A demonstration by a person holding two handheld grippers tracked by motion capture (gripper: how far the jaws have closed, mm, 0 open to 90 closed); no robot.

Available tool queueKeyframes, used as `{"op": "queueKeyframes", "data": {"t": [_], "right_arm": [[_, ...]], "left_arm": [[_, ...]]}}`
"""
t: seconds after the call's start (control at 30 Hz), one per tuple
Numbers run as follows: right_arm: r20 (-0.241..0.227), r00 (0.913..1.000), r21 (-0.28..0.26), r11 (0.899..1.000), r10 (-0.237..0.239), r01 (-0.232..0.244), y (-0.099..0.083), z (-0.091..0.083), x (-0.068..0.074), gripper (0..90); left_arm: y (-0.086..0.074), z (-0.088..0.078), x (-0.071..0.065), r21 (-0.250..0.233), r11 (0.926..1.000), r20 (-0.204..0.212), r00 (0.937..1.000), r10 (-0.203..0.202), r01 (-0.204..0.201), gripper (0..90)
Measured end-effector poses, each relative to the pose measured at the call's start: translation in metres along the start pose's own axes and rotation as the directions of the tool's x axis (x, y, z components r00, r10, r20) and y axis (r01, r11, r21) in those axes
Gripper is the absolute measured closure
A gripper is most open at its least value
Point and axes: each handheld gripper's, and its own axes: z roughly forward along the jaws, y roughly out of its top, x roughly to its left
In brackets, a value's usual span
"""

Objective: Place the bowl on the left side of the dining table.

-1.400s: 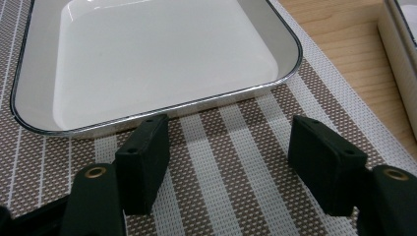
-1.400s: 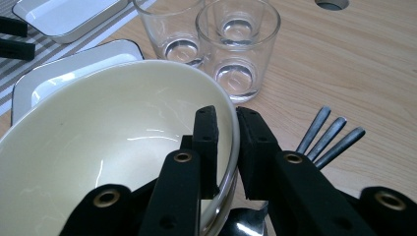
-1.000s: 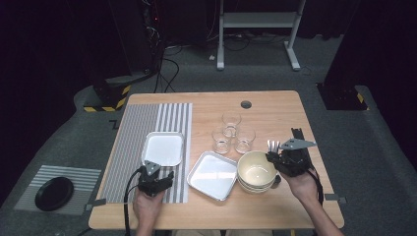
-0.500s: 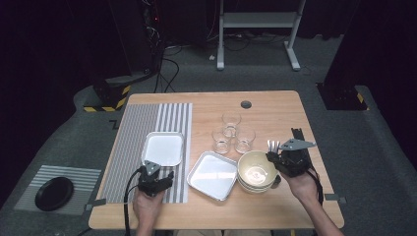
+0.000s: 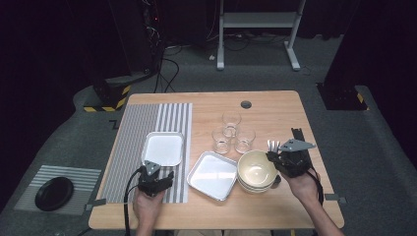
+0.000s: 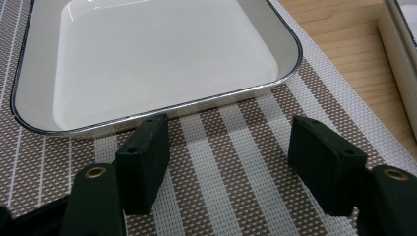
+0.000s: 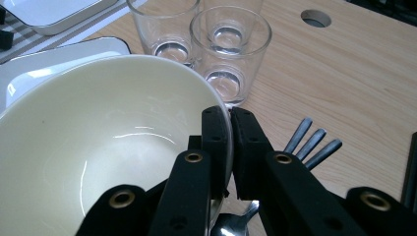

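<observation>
From above, the worktop [image 5: 275,105] has two white trays [image 5: 163,148], three glasses [image 5: 231,120] and a stack of cream bowls [image 5: 255,169]. Left claw [image 6: 226,147] view: spread wide, gripping nothing, one tray just ahead. Right claw [image 7: 230,142] view: pinching the top bowl's rim, three cutlery handles [image 7: 311,140] beside it

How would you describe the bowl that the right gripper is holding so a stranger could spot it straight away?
Start at the wooden table and go to its near right part, just before the three glasses. There the cream bowl tops a short stack, its rim pinched by the right gripper. It is the sole round dish beside the square white trays.
</observation>
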Motion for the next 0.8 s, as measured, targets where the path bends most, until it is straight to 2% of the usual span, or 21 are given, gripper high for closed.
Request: {"op": "queueKeyframes", "data": {"t": [0.37,0.53,0.67,0.77,0.8], "right_arm": [[0.017,0.9988,-0.019,0.999,-0.046,0.046,0.0003,-0.0025,0.0025,85.4],[0.016,0.9990,-0.024,0.999,-0.042,0.042,0.0004,-0.0033,0.0041,85.5],[0.025,0.9960,-0.033,0.996,-0.085,0.086,0.0025,-0.0053,0.0041,85.7],[0.027,0.9950,-0.032,0.995,-0.096,0.097,0.0033,-0.0058,0.0046,85.8],[0.022,0.9962,-0.031,0.996,-0.084,0.085,0.0030,-0.0058,0.0051,85.7]], "left_arm": [[0.0000,0.0000,0.0000,0.000,1.0000,0.001,1.0000,0.000,0.000,32.6],[0.0001,0.0001,0.0002,-0.004,1.0000,-0.002,1.0000,0.004,-0.004,32.6],[0.0000,0.0002,-0.0001,-0.001,1.0000,0.003,1.0000,-0.002,0.002,32.6],[-0.0001,0.0004,-0.0003,-0.004,1.0000,0.002,1.0000,-0.004,0.004,32.6],[0.0000,0.0001,-0.0002,-0.002,1.0000,0.000,1.0000,-0.003,0.003,32.6]]}}
